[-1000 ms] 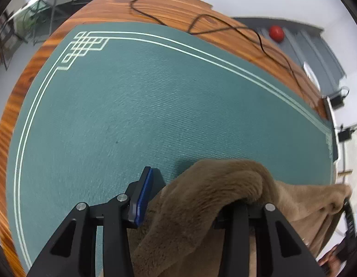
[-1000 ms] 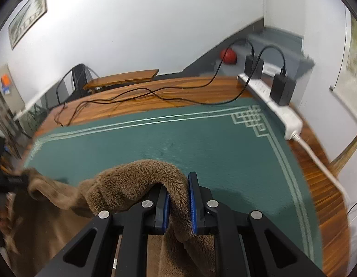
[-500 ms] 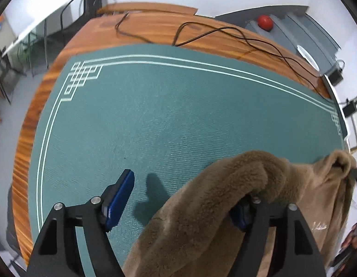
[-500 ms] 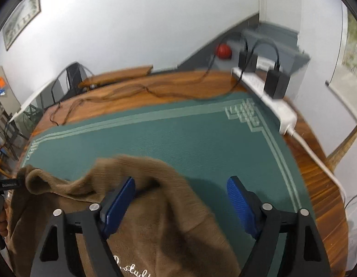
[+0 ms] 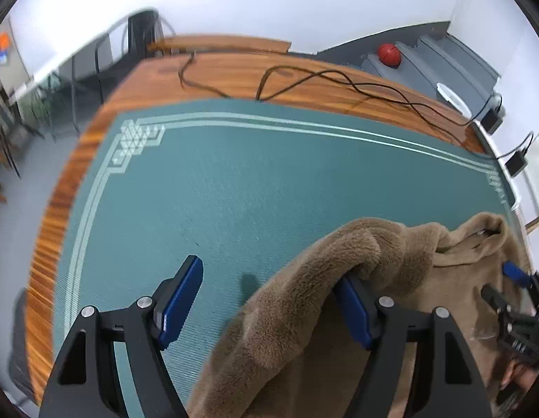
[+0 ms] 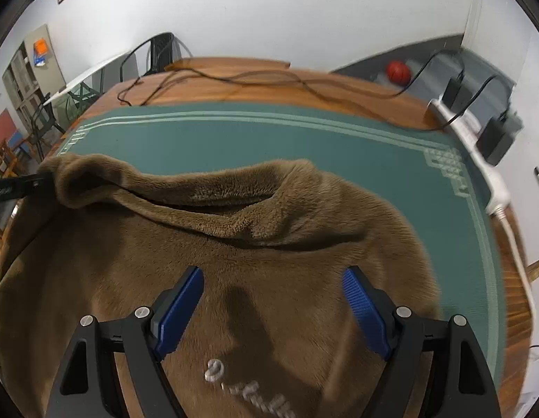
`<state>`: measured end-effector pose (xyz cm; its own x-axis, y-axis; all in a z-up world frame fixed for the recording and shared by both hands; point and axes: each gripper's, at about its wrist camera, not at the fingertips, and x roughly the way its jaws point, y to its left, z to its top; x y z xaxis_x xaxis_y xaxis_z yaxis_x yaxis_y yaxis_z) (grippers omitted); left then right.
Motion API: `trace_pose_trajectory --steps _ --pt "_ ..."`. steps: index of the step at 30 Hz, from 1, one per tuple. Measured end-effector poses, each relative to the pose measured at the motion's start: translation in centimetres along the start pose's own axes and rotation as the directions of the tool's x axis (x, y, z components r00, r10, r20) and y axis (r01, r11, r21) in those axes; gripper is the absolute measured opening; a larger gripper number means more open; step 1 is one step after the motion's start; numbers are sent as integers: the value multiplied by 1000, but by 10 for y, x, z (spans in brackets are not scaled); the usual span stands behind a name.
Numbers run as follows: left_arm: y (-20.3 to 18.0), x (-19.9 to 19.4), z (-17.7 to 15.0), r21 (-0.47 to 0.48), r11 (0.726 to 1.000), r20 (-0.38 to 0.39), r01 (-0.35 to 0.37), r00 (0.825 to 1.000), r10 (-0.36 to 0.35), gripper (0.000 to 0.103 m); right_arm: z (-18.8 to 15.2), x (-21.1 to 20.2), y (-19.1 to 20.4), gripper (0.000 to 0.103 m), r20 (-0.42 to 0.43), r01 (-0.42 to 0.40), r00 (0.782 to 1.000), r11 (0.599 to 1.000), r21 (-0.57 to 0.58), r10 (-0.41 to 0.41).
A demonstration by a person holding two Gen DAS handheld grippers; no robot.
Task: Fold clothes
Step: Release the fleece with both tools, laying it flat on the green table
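Both grippers, left (image 5: 269, 308) and right (image 6: 271, 308), have released my brown fleece garment (image 6: 269, 244), jaws wide; I'd flatten it on the green mat (image 5: 269, 181) before folding.

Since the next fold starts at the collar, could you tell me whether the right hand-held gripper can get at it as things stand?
Probably yes: the right hand-held gripper is open above the brown fleece garment, and nothing lies between it and the collar.

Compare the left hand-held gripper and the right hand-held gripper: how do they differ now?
The left hand-held gripper has the brown fleece garment draped over one finger; the right hand-held gripper has bare fingers. The left one is mostly over the green mat, the right one over the garment's chest. Both are open, with blue pads.
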<state>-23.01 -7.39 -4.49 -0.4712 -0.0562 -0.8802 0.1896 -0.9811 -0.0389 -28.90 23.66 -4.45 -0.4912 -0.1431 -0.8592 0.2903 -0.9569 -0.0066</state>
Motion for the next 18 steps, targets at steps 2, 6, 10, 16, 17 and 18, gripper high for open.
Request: trace_pose_trajectory --steps 2,6,10,16,17,18 --pt "-5 8 7 17 1000 -2 -19 1000 19 79 9 13 0 84 -21 5 1000 1000 10 -5" --pt "-10 45 28 -13 996 -61 -92 994 91 79 29 34 -4 84 -40 26 999 999 37 -25" --pt "-9 75 35 -38 991 -148 -129 981 122 83 35 43 -2 84 -55 38 998 999 38 -36" --pt "-8 54 31 -16 993 -116 -113 987 111 84 26 17 1 84 -11 16 1000 1000 24 -15" --pt "-7 47 29 -13 994 -108 -105 989 103 84 24 9 3 84 -1 7 1000 1000 18 -7" --pt "-6 40 27 -10 995 -99 -96 991 95 84 21 2 4 84 9 -2 1000 1000 12 2"
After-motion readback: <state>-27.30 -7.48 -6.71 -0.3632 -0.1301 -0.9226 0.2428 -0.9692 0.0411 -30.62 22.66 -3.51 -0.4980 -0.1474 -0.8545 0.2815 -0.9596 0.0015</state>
